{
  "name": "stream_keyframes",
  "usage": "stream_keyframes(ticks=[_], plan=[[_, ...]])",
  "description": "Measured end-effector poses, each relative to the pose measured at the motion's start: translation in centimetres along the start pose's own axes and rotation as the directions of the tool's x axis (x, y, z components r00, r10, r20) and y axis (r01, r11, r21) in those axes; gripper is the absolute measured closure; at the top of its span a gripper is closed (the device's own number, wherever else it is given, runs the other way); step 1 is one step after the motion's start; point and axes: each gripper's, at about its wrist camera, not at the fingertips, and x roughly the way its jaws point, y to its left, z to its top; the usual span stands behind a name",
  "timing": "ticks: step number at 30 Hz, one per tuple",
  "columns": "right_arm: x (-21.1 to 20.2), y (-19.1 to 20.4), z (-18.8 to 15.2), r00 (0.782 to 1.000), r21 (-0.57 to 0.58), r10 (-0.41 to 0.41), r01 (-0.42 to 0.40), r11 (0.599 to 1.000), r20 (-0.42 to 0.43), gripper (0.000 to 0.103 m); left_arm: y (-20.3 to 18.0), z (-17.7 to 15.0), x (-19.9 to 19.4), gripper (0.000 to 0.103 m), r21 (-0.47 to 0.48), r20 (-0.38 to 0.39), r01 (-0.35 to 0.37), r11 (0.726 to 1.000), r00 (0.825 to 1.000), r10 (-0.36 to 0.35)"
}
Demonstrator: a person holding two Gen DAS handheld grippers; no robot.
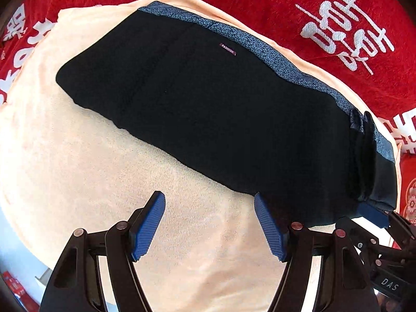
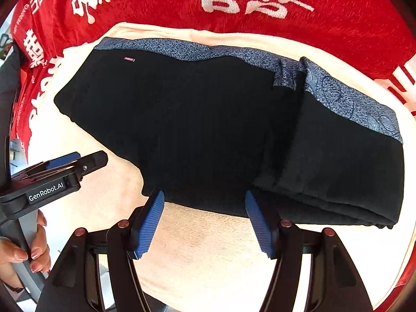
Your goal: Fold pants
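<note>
The black pants (image 1: 208, 109) with a blue speckled band along the far edge lie folded on a cream towel (image 1: 78, 161). They also show in the right wrist view (image 2: 208, 130), with layered folds at the right end. My left gripper (image 1: 209, 202) is open and empty, just short of the pants' near edge. My right gripper (image 2: 205, 200) is open and empty, its tips at the pants' near edge. The right gripper also shows in the left wrist view (image 1: 377, 215), and the left gripper in the right wrist view (image 2: 88, 161).
A red cloth (image 2: 338, 26) with white characters covers the surface under and beyond the towel (image 2: 208, 247). A hand (image 2: 23, 249) holds the left gripper's handle at the lower left.
</note>
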Motion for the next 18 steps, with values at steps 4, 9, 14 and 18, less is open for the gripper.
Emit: stream_keyframes(ticks=[4, 9, 14, 18], plan=[[0.5, 0.0, 0.2, 1.000, 0.013, 0.000, 0.000, 1.000, -0.026, 0.034, -0.1, 0.6, 0.5, 0.031, 0.002, -0.010, 0.024, 1.000, 1.000, -0.024], [1.3, 0.1, 0.6, 0.999, 0.024, -0.007, 0.008, 1.000, -0.041, 0.034, 0.0, 1.6, 1.5, 0.031, -0.008, -0.029, 0.048, 0.999, 0.998, -0.049], [2.4, 0.0, 1.0, 0.999, 0.041, -0.005, 0.007, 0.999, -0.053, 0.034, 1.2, 2.5, 1.6, 0.031, -0.038, -0.021, 0.090, 0.995, 0.996, -0.091], [2.7, -0.1, 1.2, 0.998, 0.045, -0.003, 0.005, 0.999, -0.055, 0.033, 4.0, 3.7, 1.3, 0.031, -0.111, 0.013, 0.143, 0.983, 0.990, -0.143]])
